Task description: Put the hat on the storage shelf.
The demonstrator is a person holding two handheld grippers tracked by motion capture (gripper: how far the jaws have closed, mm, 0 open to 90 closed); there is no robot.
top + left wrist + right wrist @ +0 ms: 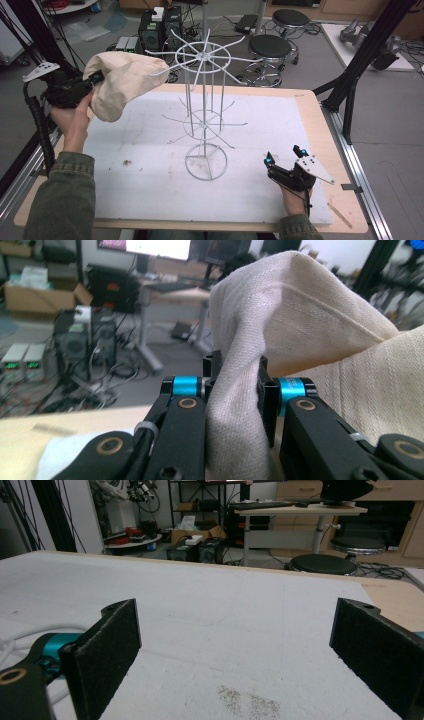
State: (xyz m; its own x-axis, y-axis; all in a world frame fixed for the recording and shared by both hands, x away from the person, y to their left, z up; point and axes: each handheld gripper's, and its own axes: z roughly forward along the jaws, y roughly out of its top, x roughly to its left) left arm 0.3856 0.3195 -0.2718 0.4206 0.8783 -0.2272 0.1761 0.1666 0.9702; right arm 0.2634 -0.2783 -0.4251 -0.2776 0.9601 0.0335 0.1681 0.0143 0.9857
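No legible text, labels, brands, numbers or signs anywhere; small lit displays on distant equipment are too blurred to read.

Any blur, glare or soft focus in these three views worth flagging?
High view: even light, no glare, the wire rack thin but legible. Left gripper view: the cream cloth shows sharp weave, the room behind is soft. Right gripper view: the jaws loom large and slightly soft, the white mat is evenly lit.

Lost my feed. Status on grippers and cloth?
Left gripper shut on cream cloth, held up beside wire rack. Right gripper open, low over mat. Rack arms close to cloth.
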